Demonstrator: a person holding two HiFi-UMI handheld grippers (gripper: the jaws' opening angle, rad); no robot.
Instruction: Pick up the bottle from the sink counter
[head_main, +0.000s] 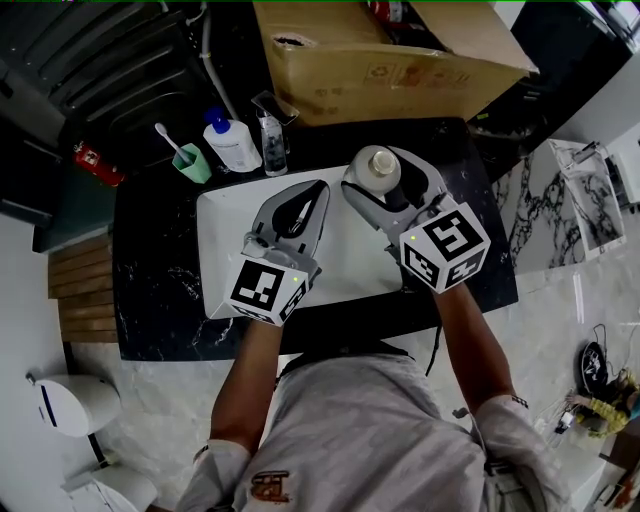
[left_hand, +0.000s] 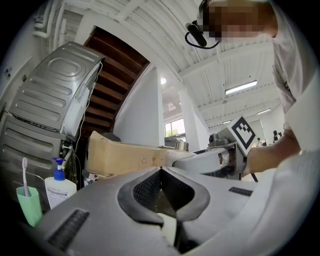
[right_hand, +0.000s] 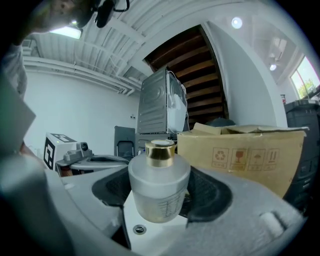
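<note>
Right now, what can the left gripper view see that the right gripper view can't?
Only the left gripper view shows a green cup with a toothbrush in it, a pump bottle with a blue top, and the left gripper, its fingers together on nothing.
Only the right gripper view shows the frosted bottle with a gold cap, held by the right gripper, and the sink's drain hole.
Both show the cardboard box, the grey metal machine and the other gripper.

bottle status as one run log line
right gripper: shut on bottle | bottle: held over sink | left gripper: shut, empty
</note>
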